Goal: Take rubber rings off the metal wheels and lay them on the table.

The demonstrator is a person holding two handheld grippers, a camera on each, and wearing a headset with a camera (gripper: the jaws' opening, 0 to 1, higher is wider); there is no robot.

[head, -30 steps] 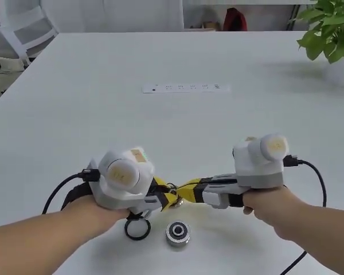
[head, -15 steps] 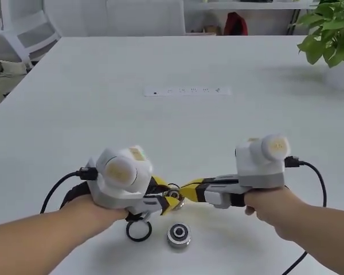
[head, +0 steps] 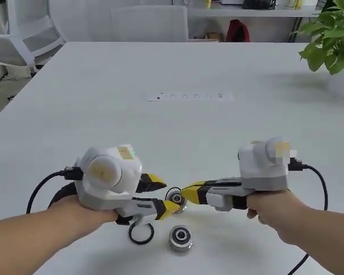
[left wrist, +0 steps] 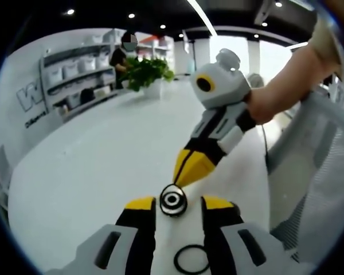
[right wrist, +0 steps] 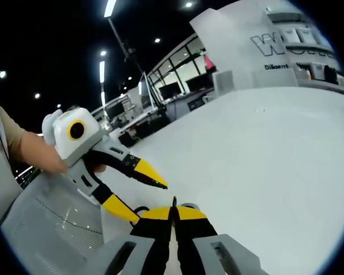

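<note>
We work in an open-plan office.
White meeting table (head: 74, 114); white chair (head: 17, 48) at ten o'clock, potted plant (head: 329, 31) at two.

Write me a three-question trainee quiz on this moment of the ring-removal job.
1. True or false: the left gripper has its fingers spread open.
2. What lies on the table beside the loose rubber ring? A) a second metal wheel B) a screwdriver C) a cup
3. Fill in: the right gripper has its fingers ____ on the raised metal wheel.
Key: 1 true; 2 A; 3 shut.
</note>
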